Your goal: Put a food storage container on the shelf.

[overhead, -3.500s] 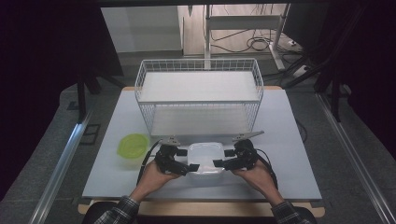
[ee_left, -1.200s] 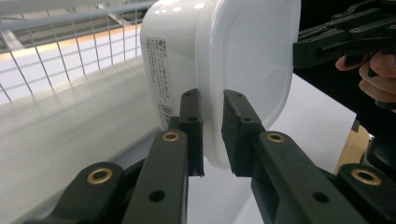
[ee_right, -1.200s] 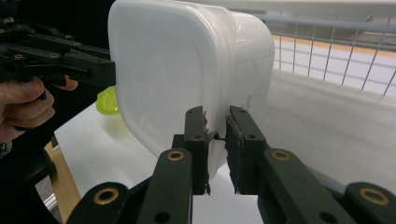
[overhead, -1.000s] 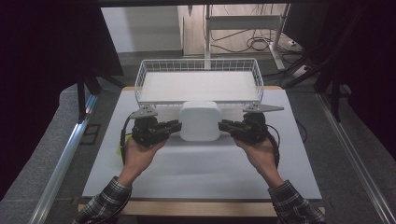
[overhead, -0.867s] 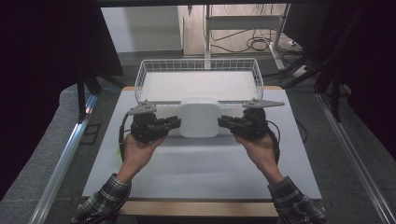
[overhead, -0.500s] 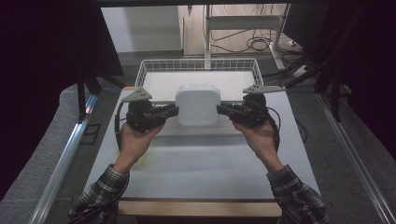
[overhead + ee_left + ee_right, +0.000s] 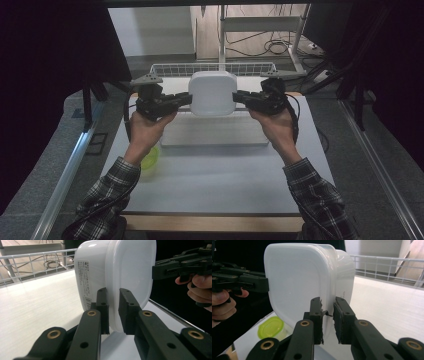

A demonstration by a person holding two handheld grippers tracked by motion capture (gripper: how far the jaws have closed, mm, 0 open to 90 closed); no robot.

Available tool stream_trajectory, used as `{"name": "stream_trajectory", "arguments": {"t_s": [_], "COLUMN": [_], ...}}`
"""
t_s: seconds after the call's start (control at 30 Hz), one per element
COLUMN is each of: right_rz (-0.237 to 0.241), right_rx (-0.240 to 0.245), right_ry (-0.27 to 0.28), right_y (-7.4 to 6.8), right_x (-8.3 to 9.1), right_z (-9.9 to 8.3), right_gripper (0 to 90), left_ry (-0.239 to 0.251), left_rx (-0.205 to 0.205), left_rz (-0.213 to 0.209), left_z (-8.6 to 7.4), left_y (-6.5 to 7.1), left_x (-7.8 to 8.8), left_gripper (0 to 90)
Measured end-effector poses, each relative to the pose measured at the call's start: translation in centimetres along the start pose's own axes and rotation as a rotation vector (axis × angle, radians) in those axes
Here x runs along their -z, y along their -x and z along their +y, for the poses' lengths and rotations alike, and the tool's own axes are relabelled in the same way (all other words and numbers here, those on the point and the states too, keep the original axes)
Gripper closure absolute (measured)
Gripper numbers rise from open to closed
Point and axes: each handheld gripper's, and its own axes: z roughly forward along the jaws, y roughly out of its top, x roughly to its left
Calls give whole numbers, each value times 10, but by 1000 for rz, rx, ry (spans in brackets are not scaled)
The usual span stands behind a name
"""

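A white plastic container [image 7: 212, 93] with its lid on hangs in the air, tipped on its side with one broad face toward the person. My left gripper [image 7: 187, 99] is shut on its left rim, and the jaws pinch the lid's edge in the left gripper view [image 7: 113, 292]. My right gripper [image 7: 236, 95] is shut on the opposite rim, as the right gripper view [image 7: 327, 301] shows close up. The container [image 7: 125, 265] is above the white-floored wire basket [image 7: 215, 69]. Each gripper view shows the other gripper's jaws on the far rim.
The wire basket [image 7: 37, 262] stands at the back of the white table [image 7: 215, 175], with its mesh wall [image 7: 387, 265] just behind the container. A small tub with a green lid [image 7: 149, 157] sits on the table at the left, below the left forearm.
Both grippers have carried the container up off the table and away from the person, toward the basket. It now hangs higher than one second ago. The grip looks unchanged.
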Motion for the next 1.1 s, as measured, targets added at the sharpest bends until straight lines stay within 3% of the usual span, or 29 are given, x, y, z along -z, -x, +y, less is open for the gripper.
{"name": "stream_trajectory", "arguments": {"t_s": [0.17,0.43,0.63,1.1], "right_rz": [-15,-23,-21,-34], "right_rx": [-21,-48,-62,-44], "right_ry": [2,-9,-13,-13], "right_y": [10,18,22,21], "right_x": [-7,-17,-23,-32], "right_z": [9,12,13,20], "right_gripper": [771,767,754,634], "left_ry": [-4,-13,0,22], "left_rx": [19,63,68,76], "left_rz": [-7,-14,-27,-25], "left_z": [8,5,5,11], "left_y": [-11,-24,-30,-36], "left_x": [-11,-22,-25,-34], "left_gripper": [793,784,774,608]}}
